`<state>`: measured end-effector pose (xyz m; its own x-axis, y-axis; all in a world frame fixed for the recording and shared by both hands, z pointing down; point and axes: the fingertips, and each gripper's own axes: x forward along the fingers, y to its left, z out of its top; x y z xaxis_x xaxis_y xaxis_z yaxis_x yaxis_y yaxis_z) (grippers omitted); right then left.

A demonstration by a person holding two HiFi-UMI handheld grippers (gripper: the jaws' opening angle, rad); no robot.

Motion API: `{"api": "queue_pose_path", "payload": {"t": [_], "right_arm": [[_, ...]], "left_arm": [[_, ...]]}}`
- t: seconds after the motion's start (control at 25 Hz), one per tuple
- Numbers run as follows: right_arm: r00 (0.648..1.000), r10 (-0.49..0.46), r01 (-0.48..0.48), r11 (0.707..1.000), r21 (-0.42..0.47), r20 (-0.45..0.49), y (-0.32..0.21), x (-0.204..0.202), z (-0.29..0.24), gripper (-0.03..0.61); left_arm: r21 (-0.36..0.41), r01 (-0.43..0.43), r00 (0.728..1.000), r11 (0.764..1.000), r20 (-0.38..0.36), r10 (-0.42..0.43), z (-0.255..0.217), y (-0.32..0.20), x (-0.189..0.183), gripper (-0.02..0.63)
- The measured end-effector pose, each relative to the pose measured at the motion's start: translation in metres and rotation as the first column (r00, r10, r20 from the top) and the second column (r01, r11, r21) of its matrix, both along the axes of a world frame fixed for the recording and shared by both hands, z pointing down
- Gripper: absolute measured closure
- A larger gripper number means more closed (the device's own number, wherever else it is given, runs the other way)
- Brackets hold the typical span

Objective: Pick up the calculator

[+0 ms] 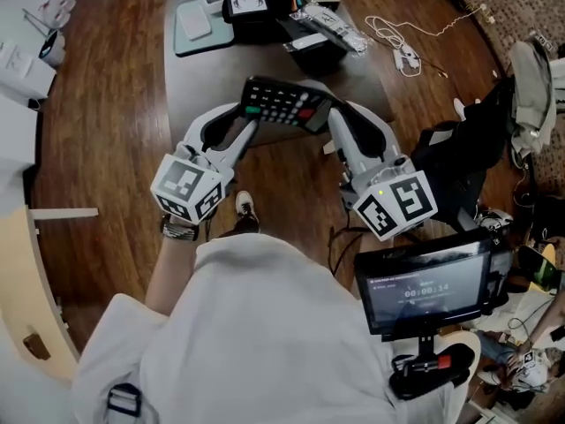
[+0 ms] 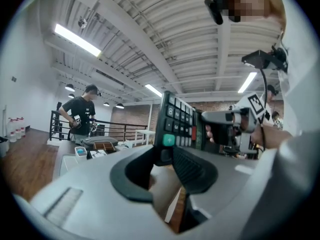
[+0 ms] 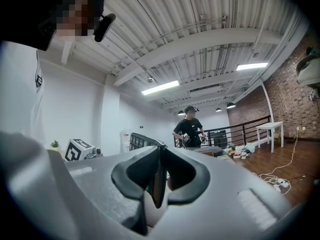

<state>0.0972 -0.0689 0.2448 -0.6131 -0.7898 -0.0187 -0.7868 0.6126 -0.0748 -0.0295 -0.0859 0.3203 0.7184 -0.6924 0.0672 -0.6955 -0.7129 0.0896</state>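
Calculator (image 1: 284, 102) spans crosswise, keys up, left gripper (image 1: 252, 118) and right gripper (image 1: 328, 118) clamping its ends.

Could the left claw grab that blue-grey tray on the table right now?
Probably not: the left claw is shut on the calculator, shared with the right claw, and the tray lies farther up the table.

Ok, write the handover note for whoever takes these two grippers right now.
Left gripper: shut on the left end of the calculator.
Right gripper: shut on the calculator's other end.
Calculator: in the air, clear of the table, carried between both grippers above the table's near edge.
Done: the pickup.
Left: hold both grips. The pictures show no place to put it down.
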Motion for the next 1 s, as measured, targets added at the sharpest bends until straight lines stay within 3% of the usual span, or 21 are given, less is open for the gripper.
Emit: {"api": "queue_pose_path", "payload": {"t": [0.44,0.72,1.0], "right_arm": [[1.0,-0.006,0.007,1.0,0.018,-0.015,0.114,0.042,0.014,0.528],[0.997,-0.069,0.069,0.997,-0.026,-0.023,0.174,0.063,0.025,0.528],[0.996,-0.09,0.09,0.996,0.005,0.005,0.222,0.043,0.008,0.528]], "left_arm": [[0.01,0.014,1.0,1.0,-0.007,-0.014,0.016,0.114,0.042,0.485],[-0.049,0.063,0.998,0.997,-0.009,-0.063,0.03,0.183,0.064,0.485],[-0.004,0.095,0.995,0.995,0.025,-0.095,0.007,0.232,0.041,0.485]]}}
